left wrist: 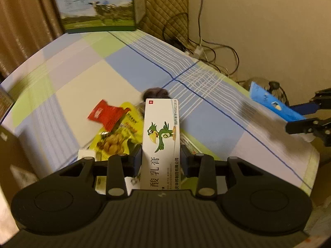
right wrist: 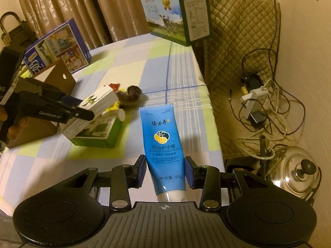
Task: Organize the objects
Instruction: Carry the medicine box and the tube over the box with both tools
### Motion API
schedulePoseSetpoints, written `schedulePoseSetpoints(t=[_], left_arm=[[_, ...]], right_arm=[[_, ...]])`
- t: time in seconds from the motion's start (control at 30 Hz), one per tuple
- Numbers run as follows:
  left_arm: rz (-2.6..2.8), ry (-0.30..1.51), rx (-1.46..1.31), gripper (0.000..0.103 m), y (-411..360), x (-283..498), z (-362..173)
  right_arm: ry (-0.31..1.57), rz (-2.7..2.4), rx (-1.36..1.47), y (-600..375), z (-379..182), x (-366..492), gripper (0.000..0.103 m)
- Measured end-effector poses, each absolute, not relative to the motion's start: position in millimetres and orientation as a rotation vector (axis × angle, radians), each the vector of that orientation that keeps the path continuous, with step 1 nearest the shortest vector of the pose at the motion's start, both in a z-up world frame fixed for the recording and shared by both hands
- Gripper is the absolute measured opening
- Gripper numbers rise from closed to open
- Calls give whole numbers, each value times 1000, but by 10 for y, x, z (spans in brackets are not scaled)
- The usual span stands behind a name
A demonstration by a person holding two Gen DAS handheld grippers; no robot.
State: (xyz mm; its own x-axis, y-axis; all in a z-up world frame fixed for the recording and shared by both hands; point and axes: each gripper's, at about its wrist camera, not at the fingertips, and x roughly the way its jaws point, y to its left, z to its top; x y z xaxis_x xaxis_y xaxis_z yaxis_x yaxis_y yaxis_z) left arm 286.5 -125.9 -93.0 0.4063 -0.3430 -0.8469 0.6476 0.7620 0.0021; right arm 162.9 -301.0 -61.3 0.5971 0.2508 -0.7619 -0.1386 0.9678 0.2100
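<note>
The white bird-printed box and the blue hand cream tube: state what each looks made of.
The white bird-printed box, clamped in the left gripper, looks like thin matte cardboard: sharp folded edges and flat printed faces. The blue hand cream tube, between the jaws of the right gripper, looks like soft, slightly glossy plastic: a flat crimped end, rounded body and faint sheen. Laminate cannot be excluded.

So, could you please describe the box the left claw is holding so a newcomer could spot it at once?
Start at the checked tablecloth and find the snack pile near its middle. Just above it, the left claw is shut on a slim white ointment box. Unlike the red packet and yellow snack bag beside it, it shows a green cartoon bird.
</note>
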Motion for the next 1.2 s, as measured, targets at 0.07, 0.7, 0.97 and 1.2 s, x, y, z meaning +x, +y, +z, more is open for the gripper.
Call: schedulePoseSetpoints(t=[0.07, 0.7, 0.97, 1.2], left_arm=[[-616, 962, 320, 33, -1150, 2786, -870], [-237, 863, -4, 33, 448, 2133, -107], [-90, 838, -56, 33, 1140, 1935, 49], [-9, 833, -87, 33, 1539, 1863, 85]], right_arm=[[898, 237, 130, -2963, -594, 1643, 36], [811, 518, 83, -1812, -258, 1843, 36], [803, 645, 57, -1205, -198, 1950, 36], [793, 728, 41, -694, -127, 2053, 36]])
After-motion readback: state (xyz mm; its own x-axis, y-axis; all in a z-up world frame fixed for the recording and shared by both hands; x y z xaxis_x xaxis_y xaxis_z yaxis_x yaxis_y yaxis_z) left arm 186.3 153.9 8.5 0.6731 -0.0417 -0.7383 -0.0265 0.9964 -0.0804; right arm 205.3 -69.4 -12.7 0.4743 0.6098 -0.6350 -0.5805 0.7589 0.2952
